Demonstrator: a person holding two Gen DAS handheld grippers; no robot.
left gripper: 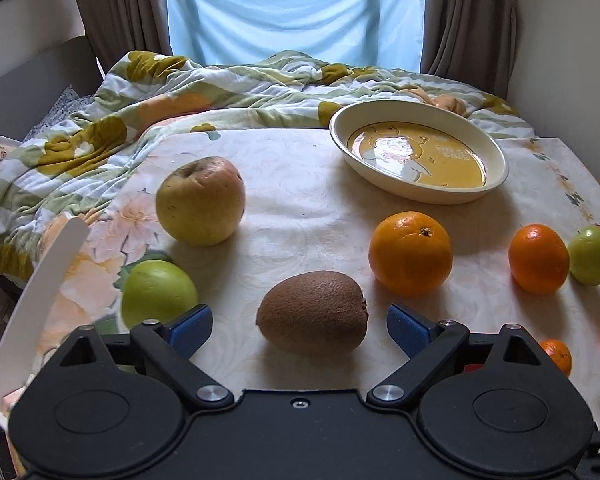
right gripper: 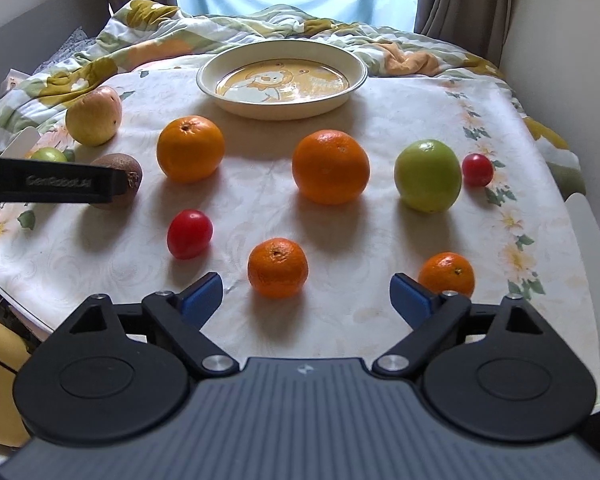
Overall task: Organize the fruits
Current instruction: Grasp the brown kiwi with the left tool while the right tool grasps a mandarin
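My left gripper (left gripper: pixel 299 330) is open, its blue pads on either side of a brown kiwi (left gripper: pixel 313 313) lying on the table, not touching it. A yellow-red apple (left gripper: pixel 201 201) and a green apple (left gripper: pixel 158 294) lie to the left. My right gripper (right gripper: pixel 306 294) is open, with a small mandarin (right gripper: pixel 277 267) just ahead between the fingers. Two oranges (right gripper: pixel 190 148) (right gripper: pixel 330 166), a second mandarin (right gripper: pixel 446 273), a green apple (right gripper: pixel 427 175) and two red tomatoes (right gripper: pixel 189 233) (right gripper: pixel 477 169) lie around. An empty cream and yellow dish (right gripper: pixel 282 80) stands at the back.
The round table (right gripper: pixel 380 320) has a floral cloth. A rumpled quilt (left gripper: pixel 100 120) on a bed lies behind it, below a curtained window. A white chair back (left gripper: pixel 40 280) stands at the table's left edge. The left gripper's black body (right gripper: pixel 52 186) shows in the right wrist view.
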